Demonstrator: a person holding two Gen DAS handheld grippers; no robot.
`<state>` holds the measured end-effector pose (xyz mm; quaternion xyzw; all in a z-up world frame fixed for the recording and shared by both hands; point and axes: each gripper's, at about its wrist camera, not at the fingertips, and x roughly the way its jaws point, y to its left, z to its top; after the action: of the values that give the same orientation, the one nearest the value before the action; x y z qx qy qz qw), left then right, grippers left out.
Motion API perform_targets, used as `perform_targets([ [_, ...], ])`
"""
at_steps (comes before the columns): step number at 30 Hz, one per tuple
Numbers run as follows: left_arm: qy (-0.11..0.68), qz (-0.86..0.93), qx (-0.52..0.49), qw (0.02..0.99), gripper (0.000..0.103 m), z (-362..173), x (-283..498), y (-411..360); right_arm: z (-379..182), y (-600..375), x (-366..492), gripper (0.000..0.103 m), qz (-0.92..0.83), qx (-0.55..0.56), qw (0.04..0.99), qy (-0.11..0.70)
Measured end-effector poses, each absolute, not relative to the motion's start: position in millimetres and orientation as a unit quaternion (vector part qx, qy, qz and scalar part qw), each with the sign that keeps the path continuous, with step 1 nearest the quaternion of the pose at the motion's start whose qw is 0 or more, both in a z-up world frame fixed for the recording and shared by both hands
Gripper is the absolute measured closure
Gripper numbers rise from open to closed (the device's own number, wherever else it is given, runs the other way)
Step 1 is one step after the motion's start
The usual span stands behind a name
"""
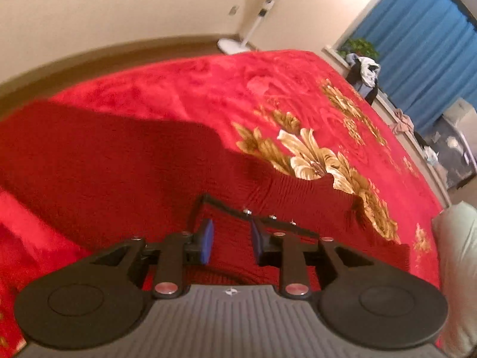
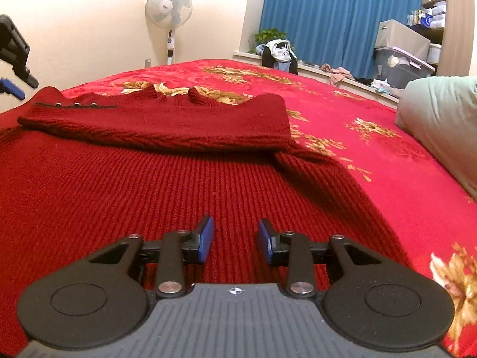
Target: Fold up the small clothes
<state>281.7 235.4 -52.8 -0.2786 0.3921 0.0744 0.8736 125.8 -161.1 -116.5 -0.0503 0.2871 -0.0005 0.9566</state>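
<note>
1. Sweater, dark red knit, lies on the bed's red flowered blanket. One sleeve is folded across the chest, its cuff end at the right edge. The collar sits at the far side, and a buttoned strip at far left.
2. Right gripper: low over the near ribbed body panel, jaws partly apart, nothing between the pads.
3. Left gripper: over the buttoned shoulder area, jaws a narrow gap apart, no cloth pinched. Contact with the knit underneath cannot be told.
4. Surroundings: pillow at right, fan by the far wall, blue curtain beyond the bed.
5. Judgement: sleeve fold looks done; hem-to-collar fold likely remains.
6. Risks:
   - The thick knit may slip from a shallow pinch.
   - Grabbing one layer only would drag the folded sleeve askew.
   - The plush blanket may be caught along with the hem, since both are red and soft.
</note>
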Motion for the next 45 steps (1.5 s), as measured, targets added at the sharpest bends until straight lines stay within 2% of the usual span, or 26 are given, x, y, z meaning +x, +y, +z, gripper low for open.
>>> perform_targets([
  [3,0.389,0.069,-0.273,0.877,0.069,-47,283,233,-103,-175,152,0.064,0.015,0.032,0.954,0.299],
  [5,0.386,0.06,-0.26,0.883,0.065,-41,285,230,-97,-192,182,0.059,0.02,0.128,0.937,0.324],
  [8,0.39,0.046,-0.244,0.887,0.064,-40,286,227,-96,-211,225,0.055,0.013,0.237,0.907,0.348],
  [11,0.396,0.04,-0.231,0.888,0.064,-42,286,227,-100,-218,261,0.055,-0.001,0.272,0.888,0.37],
  [12,0.398,0.037,-0.227,0.888,0.064,-42,286,227,-101,-220,270,0.061,-0.002,0.281,0.883,0.375],
  [13,0.399,0.035,-0.223,0.889,0.064,-42,287,227,-102,-221,276,0.082,0.001,0.288,0.88,0.379],
  [15,0.401,0.027,-0.218,0.889,0.064,-44,289,226,-99,-226,284,0.09,-0.016,0.283,0.883,0.375],
  [17,0.405,0.021,-0.215,0.888,0.064,-45,290,226,-97,-236,281,0.09,-0.052,0.298,0.887,0.348],
  [21,0.413,0.001,-0.206,0.887,0.064,-47,294,217,-108,-238,277,0.09,-0.092,0.273,0.888,0.358],
  [24,0.416,-0.009,-0.199,0.887,0.064,-47,295,211,-103,-222,268,0.083,-0.089,0.224,0.901,0.36],
  [38,0.419,-0.009,-0.184,0.889,0.064,-48,291,209,-62,-203,253,0.082,-0.099,0.126,0.951,0.264],
  [40,0.415,-0.002,-0.182,0.892,0.064,-47,290,213,-71,-200,267,0.07,-0.065,0.107,0.942,0.312],
  [42,0.414,0.002,-0.176,0.893,0.064,-47,289,217,-94,-197,290,0.073,-0.059,0.056,0.9,0.429],
  [45,0.415,0.004,-0.176,0.893,0.064,-48,287,225,-74,-193,275,0.073,-0.044,0.03,0.922,0.385],
])
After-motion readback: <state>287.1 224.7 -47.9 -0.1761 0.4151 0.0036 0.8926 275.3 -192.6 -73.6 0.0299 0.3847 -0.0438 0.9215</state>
